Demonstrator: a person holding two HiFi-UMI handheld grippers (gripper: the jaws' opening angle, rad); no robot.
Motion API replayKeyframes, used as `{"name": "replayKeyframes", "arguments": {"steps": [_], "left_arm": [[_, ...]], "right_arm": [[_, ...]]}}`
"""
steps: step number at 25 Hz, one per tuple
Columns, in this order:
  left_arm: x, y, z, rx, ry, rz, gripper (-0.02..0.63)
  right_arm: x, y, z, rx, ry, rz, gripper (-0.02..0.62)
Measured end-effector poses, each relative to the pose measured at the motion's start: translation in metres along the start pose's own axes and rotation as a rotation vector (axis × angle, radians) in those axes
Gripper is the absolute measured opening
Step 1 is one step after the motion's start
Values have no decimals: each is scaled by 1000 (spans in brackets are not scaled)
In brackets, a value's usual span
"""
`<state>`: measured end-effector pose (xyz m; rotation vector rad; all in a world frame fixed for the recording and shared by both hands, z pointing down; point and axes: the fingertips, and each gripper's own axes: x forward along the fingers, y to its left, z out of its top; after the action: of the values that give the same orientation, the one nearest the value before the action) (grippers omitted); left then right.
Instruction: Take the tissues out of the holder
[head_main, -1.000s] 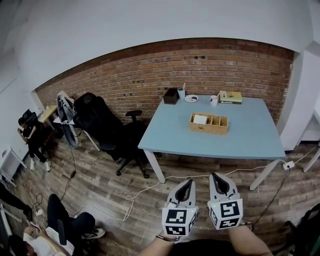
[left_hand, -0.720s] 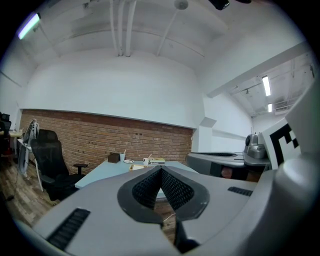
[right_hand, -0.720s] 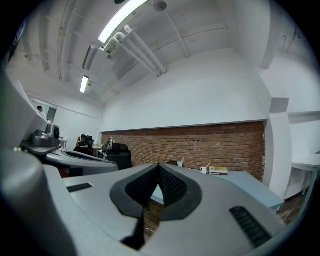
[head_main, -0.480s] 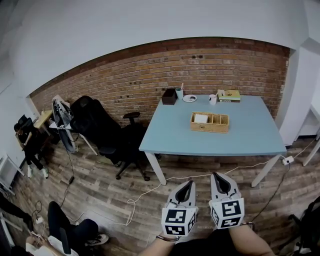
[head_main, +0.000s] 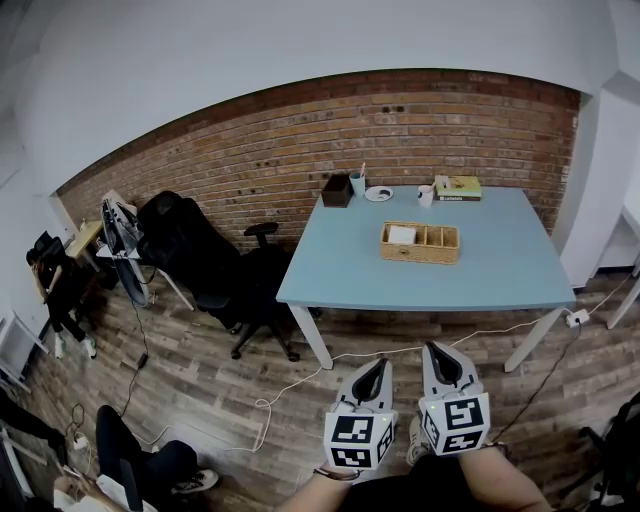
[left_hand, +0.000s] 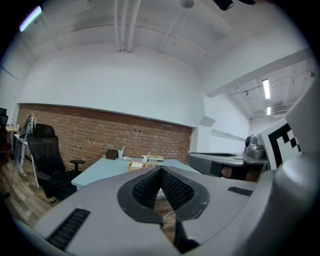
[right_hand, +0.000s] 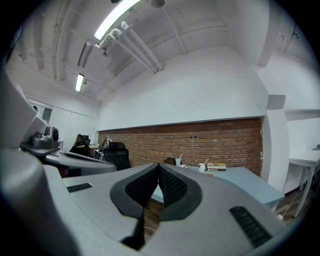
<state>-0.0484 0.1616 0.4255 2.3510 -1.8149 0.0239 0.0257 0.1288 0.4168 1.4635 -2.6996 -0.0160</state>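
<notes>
1. Plainly nothing has started. Both grippers hang low over the wooden floor (head_main: 200, 370), well short of the counter (head_main: 350, 270).
2. Left gripper (head_main: 378, 364): fingers closed tip to tip, nothing between them. Its own view shows the pads meeting, with only floor and the counter edge beyond them.
3. Right gripper (head_main: 434, 352): the same, fingers pressed together and empty, just beside the left pair.
4. Holder (head_main: 420, 245): a wicker tray with several compartments. It sits on the counter, far ahead of both sets of fingers and roughly in line with the right ones.
5. Tissues (head_main: 401, 236): a white wad in the holder's end compartment, on the left-finger side. The other compartments look bare, but they are too small to be sure.
6. Past the holder, at the counter's far edge, stand a dark box (head_main: 338, 191), cups (head_main: 359, 186), a plate (head_main: 381, 196) and a book (head_main: 459, 188). None of them lies in the path.
7. A cable (head_main: 290, 380) runs across the floor between the fingers and the counter. A chair (head_main: 205, 260) stands well off to the left of the left fingers.
8. Judgement: none of the task is done. The whole of it is left: close the distance, spread one pair of fingers, pinch the tissues and lift them clear of the holder. The other pair may need to steady the light holder.
</notes>
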Motion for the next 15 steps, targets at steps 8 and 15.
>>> {"name": "replayKeyframes", "arguments": {"steps": [8, 15], "left_arm": [[37, 5, -5, 10, 29, -12, 2], [85, 17, -3, 13, 52, -28, 2]], "right_arm": [[32, -15, -10, 29, 17, 10, 3], [73, -44, -17, 31, 45, -5, 3]]}}
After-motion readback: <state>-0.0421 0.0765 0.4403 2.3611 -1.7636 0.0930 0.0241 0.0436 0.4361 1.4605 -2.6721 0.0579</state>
